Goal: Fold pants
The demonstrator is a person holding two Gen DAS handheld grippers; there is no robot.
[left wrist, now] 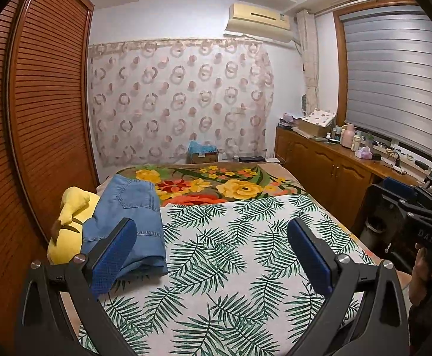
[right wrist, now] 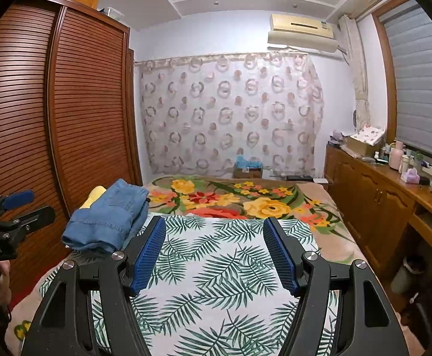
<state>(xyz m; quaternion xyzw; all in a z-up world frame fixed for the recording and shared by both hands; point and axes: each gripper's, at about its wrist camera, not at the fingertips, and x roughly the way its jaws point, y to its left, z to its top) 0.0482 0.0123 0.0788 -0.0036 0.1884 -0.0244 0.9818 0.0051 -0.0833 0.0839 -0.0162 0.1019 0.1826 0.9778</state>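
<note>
Left wrist view: both tongs, left [left wrist: 213, 252] and right [right wrist: 214, 252], hover level, spread apart, beside folded pants [left wrist: 132, 219].

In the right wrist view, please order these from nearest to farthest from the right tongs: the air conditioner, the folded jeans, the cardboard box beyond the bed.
From the right tongs, which are open:
1. The folded jeans, just left of the tongs on the leaf-print cover.
2. The cardboard box, past the far end of the bed, under the curtain.
3. The air conditioner, high on the far wall, upper right.
</note>
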